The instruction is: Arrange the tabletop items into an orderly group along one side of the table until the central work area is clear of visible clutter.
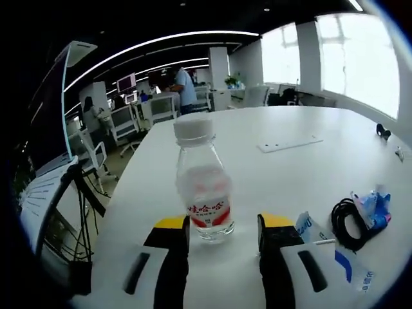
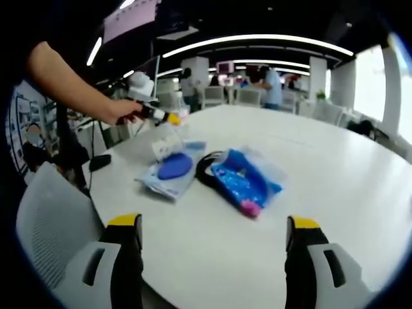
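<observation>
Left gripper (image 1: 219, 233): jaws spread either side of an upright water bottle (image 1: 202, 181) with white cap and red label, standing on the white table (image 1: 290, 174) near its edge; contact with the jaws cannot be told. To its right a coiled black cable (image 1: 346, 222) and blue packets (image 1: 372, 209) are seen. Right gripper (image 2: 212, 238): jaws wide apart, nothing held, above the table edge; ahead lie a blue bag (image 2: 244, 180) touching the cable (image 2: 205, 168), a flat blue pouch (image 2: 170, 170) beside it, and a hand (image 2: 122, 111) further back.
</observation>
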